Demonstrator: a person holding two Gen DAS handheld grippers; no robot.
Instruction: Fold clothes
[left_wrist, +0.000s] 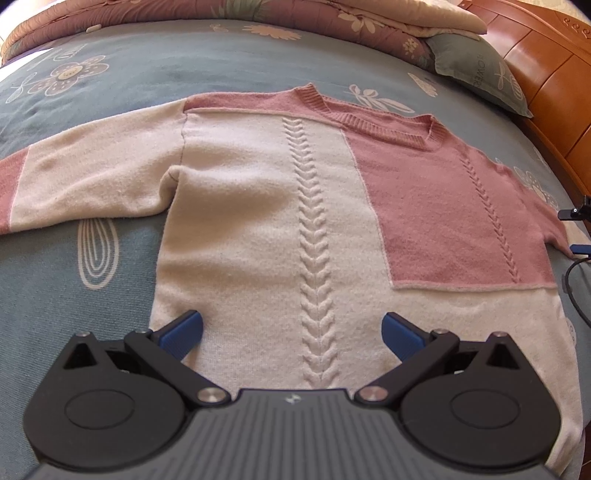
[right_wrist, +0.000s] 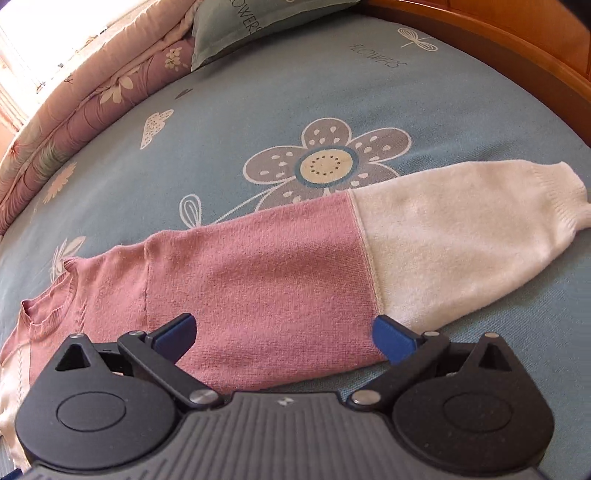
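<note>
A pink and cream knitted sweater (left_wrist: 280, 221) lies face up and spread flat on a bed covered by a blue sheet (left_wrist: 110, 74) printed with large flowers. Its ribbed collar (left_wrist: 369, 122) points toward the far side of the bed, where a pinkish quilt (left_wrist: 184, 14) and a grey-green pillow (left_wrist: 476, 74) are piled beside a wooden headboard (left_wrist: 546, 70). The left gripper (left_wrist: 291, 334) hovers over the cream lower body of the sweater near the hem, its blue-tipped jaws spread wide and holding nothing, with a raised braid pattern running up between them. The right gripper (right_wrist: 284, 334) hovers over the sweater's outstretched sleeve (right_wrist: 332, 258), which is pink near the shoulder and cream toward the cuff (right_wrist: 554, 199); its jaws are also spread wide and empty. The sleeve on the other side (left_wrist: 74, 184) lies stretched out as well, so no fold appears to have been made yet. The knit looks soft and thick, so a shallow pinch could catch only the top layer and pull the front away from the back. Dragging a sleeve across instead of lifting it could bunch the body or wrinkle the sheet beneath. A black cable (left_wrist: 572, 291) at the bed's edge near the sweater's side might snag.
</note>
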